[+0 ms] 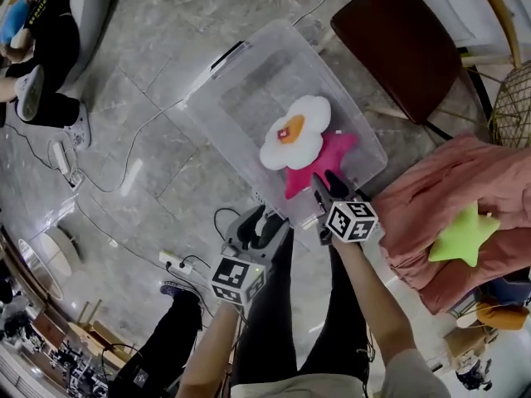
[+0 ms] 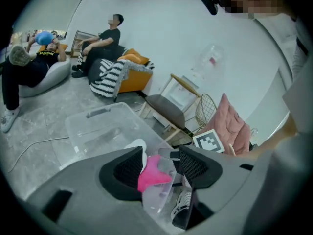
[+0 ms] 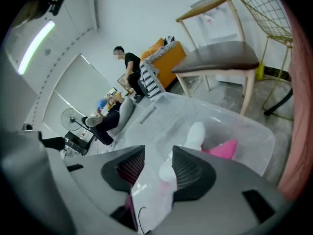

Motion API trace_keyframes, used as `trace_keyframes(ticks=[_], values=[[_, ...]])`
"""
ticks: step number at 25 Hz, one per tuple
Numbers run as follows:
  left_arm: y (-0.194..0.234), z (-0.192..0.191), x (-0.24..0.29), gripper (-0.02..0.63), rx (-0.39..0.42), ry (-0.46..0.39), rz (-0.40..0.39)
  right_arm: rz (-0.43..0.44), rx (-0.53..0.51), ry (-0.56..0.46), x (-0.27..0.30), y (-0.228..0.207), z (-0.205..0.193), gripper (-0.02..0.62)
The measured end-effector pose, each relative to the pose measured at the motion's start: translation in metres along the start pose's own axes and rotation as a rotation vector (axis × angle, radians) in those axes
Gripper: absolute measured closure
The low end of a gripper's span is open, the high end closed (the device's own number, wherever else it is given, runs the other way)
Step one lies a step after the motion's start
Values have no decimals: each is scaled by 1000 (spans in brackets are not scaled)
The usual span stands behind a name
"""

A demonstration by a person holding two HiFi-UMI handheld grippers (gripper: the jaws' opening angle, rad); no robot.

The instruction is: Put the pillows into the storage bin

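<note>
The egg pillow [image 1: 294,133] and the pink star [image 1: 319,160] lie in the bin [image 1: 207,114], the egg partly on top of the star, both toward the end nearest you. The green star [image 1: 463,237] is not in yet. It rests on the pink cloth [image 1: 431,189] to your right, well apart from the bin.

Your right gripper [image 1: 329,187] hangs over the bin's near rim, just beside the pink star, with its jaws apart and nothing clamped between them. Your left gripper [image 1: 261,222] sits outside the near wall, also with its jaws apart and empty.

This looks like the gap between drops, with about two of three pillows done. For the next move, swing your right gripper over to the green star, since that is the closer side. Take it on one arm of the star, where the plush is thin enough to pinch.

All three pillows are soft and stuffed, and they will squash and sag when lifted. The egg has a lobed white edge and an orange yolk, and the stars have five blunt points. The bin is clear, rigid plastic with a raised rim. It stands on a glossy, veined grey floor [image 1: 166,164].
</note>
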State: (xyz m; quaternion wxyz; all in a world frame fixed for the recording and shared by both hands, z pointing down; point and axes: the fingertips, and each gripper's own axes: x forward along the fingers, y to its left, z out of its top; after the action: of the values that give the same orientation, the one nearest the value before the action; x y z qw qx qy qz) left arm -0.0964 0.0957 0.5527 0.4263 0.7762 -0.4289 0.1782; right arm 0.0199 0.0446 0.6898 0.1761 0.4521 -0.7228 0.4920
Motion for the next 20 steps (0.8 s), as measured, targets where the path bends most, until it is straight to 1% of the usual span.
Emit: trace_keyframes(ticks=[2, 4, 7, 8, 9, 10, 11, 13, 16, 20], values=[[-30, 11, 11, 370, 34, -13, -19, 69, -47, -58, -38, 15, 18, 426], [-60, 21, 23, 370, 62, -28, -34, 109, -107, -109, -80, 25, 36, 426], [-105, 33, 41, 370, 81, -43, -59, 151, -271, -178, -140, 44, 59, 426], [-122, 38, 48, 370, 81, -50, -77, 151, -315, -208, -160, 47, 66, 426], [-142, 43, 55, 370, 83, -60, -100, 138, -337, -240, -180, 45, 74, 459], [-164, 48, 61, 370, 93, -70, -127, 115, -335, -272, -200, 37, 81, 495], [-187, 51, 66, 370, 108, -77, -155, 91, -319, -301, -220, 26, 87, 505], [-230, 51, 80, 368, 153, -71, -207, 47, -289, -351, -257, -2, 96, 505], [-290, 42, 105, 370, 225, -35, -277, -28, -272, -403, -305, -48, 100, 495], [-363, 17, 146, 370, 312, 50, -357, -133, -219, -455, -364, -113, 95, 492]])
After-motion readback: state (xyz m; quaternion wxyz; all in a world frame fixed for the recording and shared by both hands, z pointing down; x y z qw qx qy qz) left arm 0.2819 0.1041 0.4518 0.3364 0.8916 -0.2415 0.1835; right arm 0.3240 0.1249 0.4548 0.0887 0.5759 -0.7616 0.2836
